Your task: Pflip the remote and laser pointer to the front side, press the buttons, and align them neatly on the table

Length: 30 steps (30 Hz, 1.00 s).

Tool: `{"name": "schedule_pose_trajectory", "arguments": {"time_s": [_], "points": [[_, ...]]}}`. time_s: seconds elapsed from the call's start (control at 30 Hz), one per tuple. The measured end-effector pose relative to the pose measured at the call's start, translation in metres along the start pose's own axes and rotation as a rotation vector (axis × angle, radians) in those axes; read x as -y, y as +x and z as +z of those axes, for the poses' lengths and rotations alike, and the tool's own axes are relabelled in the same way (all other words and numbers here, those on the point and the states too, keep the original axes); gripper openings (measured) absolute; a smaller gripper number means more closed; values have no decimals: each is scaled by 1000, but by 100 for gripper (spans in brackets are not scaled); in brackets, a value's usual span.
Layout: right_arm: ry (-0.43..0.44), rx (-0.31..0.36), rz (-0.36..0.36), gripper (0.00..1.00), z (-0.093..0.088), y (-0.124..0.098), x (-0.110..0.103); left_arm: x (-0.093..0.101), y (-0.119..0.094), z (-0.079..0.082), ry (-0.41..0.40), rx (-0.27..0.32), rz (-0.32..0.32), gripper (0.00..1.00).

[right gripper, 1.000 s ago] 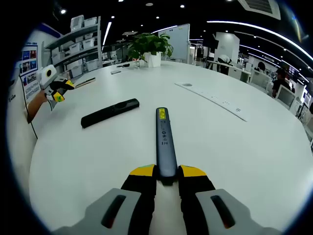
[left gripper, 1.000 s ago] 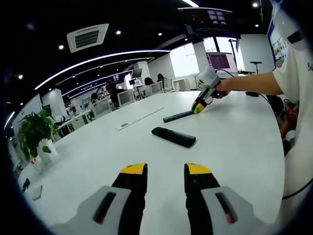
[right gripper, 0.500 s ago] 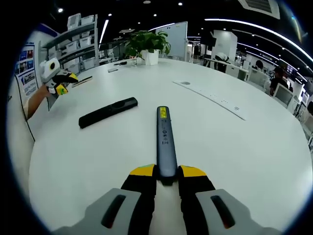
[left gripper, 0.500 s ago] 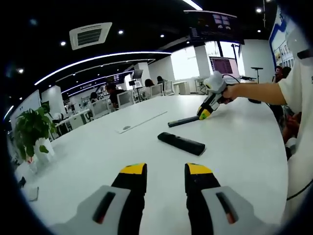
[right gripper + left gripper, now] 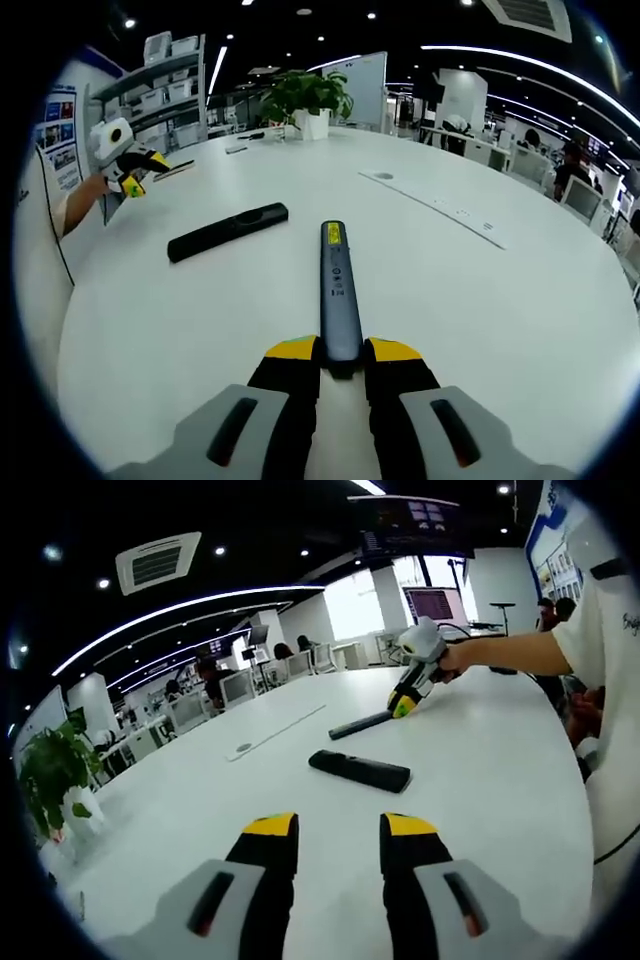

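Note:
A slim dark laser pointer (image 5: 337,290) lies along the white table (image 5: 480,320), buttons and yellow label facing up. My right gripper (image 5: 340,352) is shut on its near end. The black remote (image 5: 228,231) lies flat to its left, plain side up. In the left gripper view the remote (image 5: 360,771) sits ahead of my left gripper (image 5: 338,828), which is open and holds nothing. Beyond it the right gripper (image 5: 405,702) holds the laser pointer (image 5: 358,723) against the table. The left gripper (image 5: 135,175) also hovers at the far left table edge.
A potted plant (image 5: 305,95) stands at the far end of the table, and a long white power strip (image 5: 440,205) lies to the right. A person's arm (image 5: 510,652) reaches in from the right. Office desks and chairs (image 5: 240,685) stand behind.
Both views shifted slightly with the hands. The laser pointer stays in the right gripper and the remote has not moved.

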State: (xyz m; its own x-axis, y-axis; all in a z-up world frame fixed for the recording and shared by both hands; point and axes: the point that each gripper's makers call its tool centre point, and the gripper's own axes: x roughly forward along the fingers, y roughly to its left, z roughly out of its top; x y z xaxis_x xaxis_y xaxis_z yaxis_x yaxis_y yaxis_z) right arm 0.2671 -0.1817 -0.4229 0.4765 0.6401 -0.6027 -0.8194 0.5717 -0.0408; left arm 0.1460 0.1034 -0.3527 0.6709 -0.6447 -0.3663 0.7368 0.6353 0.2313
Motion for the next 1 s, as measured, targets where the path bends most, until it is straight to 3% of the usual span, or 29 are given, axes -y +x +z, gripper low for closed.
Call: {"name": "schedule_pose_trajectory", "arguments": {"time_s": [0.17, 0.27, 0.33, 0.43, 0.57, 0.77, 0.9, 1.0], "points": [[-12, -9, 1, 20, 1, -2, -3, -3, 5, 2, 23, 12, 11, 32], [-12, -1, 5, 20, 1, -3, -4, -1, 6, 9, -86, 48, -21, 32], [-15, 12, 11, 20, 1, -4, -4, -1, 3, 6, -150, 11, -40, 31], [-17, 14, 13, 20, 2, -4, -5, -7, 3, 9, -148, 8, -28, 33], [-17, 13, 13, 20, 2, -4, -7, -15, 2, 11, -66, -4, -4, 39], [-13, 13, 7, 20, 3, -5, -11, -22, 13, 21, -103, 9, 0, 39], [-25, 29, 12, 20, 3, -6, -12, -23, 19, 21, -81, -5, 7, 39], [-25, 31, 13, 20, 3, -6, -13, -22, 21, 17, -119, -21, 6, 39]]}}
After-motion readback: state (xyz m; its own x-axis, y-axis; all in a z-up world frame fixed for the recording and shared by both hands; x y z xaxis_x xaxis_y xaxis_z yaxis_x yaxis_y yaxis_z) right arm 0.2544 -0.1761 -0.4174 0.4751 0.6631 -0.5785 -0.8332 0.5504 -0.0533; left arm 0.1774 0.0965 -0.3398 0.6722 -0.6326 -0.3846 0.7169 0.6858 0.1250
